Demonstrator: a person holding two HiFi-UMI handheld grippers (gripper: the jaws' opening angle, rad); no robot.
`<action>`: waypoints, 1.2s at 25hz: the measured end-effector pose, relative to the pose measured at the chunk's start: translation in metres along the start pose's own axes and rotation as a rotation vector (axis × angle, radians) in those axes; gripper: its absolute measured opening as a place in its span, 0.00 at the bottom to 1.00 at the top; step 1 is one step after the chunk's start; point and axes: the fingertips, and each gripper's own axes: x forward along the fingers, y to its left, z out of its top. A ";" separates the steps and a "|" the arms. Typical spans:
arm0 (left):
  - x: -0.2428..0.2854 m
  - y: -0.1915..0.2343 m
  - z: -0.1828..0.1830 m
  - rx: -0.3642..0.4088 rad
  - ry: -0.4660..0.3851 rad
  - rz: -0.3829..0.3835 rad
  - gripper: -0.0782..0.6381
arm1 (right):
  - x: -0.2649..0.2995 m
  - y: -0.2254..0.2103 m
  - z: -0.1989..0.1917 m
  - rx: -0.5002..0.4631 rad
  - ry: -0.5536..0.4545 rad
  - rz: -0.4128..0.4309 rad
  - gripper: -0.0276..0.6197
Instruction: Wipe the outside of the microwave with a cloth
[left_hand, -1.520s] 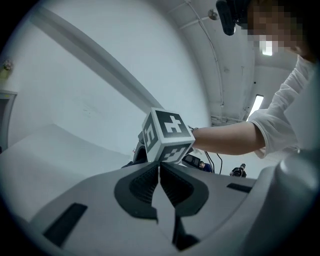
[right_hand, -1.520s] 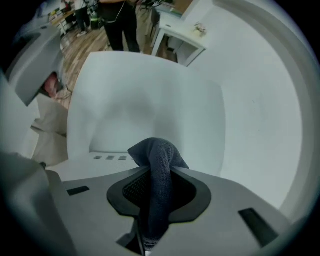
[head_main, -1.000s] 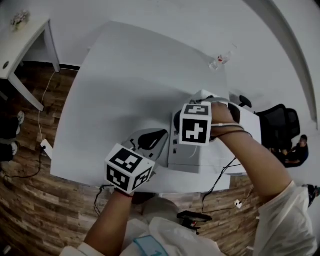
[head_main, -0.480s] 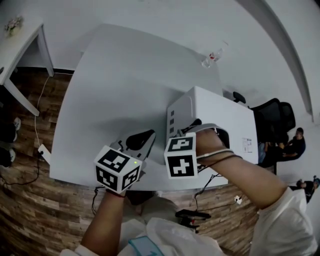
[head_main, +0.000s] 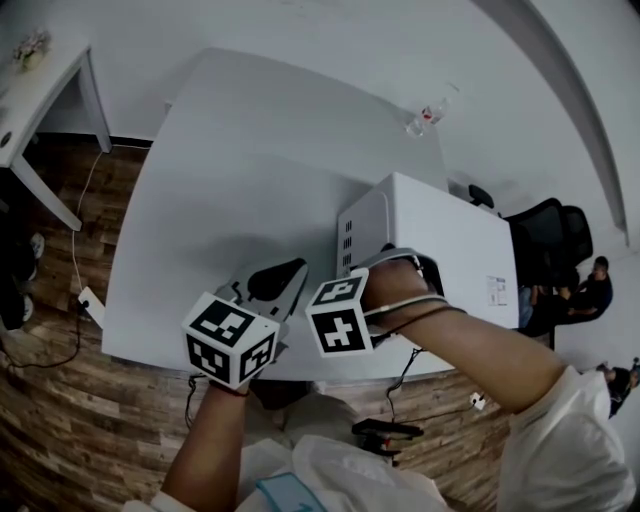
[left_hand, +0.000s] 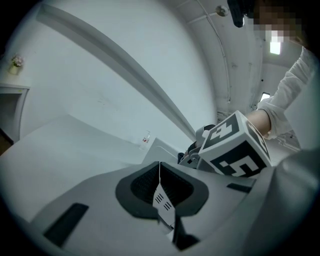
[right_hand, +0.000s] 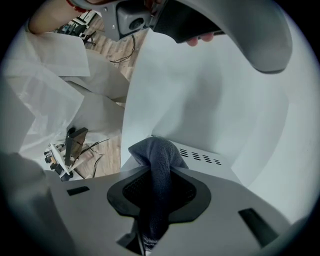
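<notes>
The white microwave (head_main: 450, 245) stands at the near right of the white table (head_main: 250, 170). My right gripper (right_hand: 157, 172) is shut on a dark grey cloth (right_hand: 156, 152), whose bunched end presses on the microwave's vented left side (right_hand: 200, 156). In the head view the right gripper's marker cube (head_main: 340, 318) hangs at the microwave's near left corner, and the cloth is hidden there. My left gripper (head_main: 285, 278) hovers over the table just left of the microwave. In its own view my left gripper (left_hand: 160, 175) has its jaws together with nothing held.
A small clear bottle (head_main: 432, 110) stands at the table's far edge behind the microwave. A side table (head_main: 40, 75) is at the far left. An office chair (head_main: 555, 235) and a seated person (head_main: 592, 285) are at the right. Cables and a power strip (head_main: 88, 298) lie on the wooden floor.
My right gripper has come off the microwave's top and moved toward me and down, to the near left corner, cloth still held. The left gripper has drifted slightly left.
</notes>
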 end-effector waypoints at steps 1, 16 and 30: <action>0.000 0.001 0.000 -0.001 0.000 0.002 0.11 | 0.001 -0.004 -0.001 0.007 0.003 -0.009 0.19; 0.012 -0.004 -0.002 0.003 0.019 0.012 0.11 | -0.012 -0.094 -0.037 0.168 -0.006 -0.278 0.19; 0.027 -0.020 0.004 0.025 0.024 0.015 0.11 | -0.043 -0.084 -0.038 0.239 -0.253 -0.376 0.19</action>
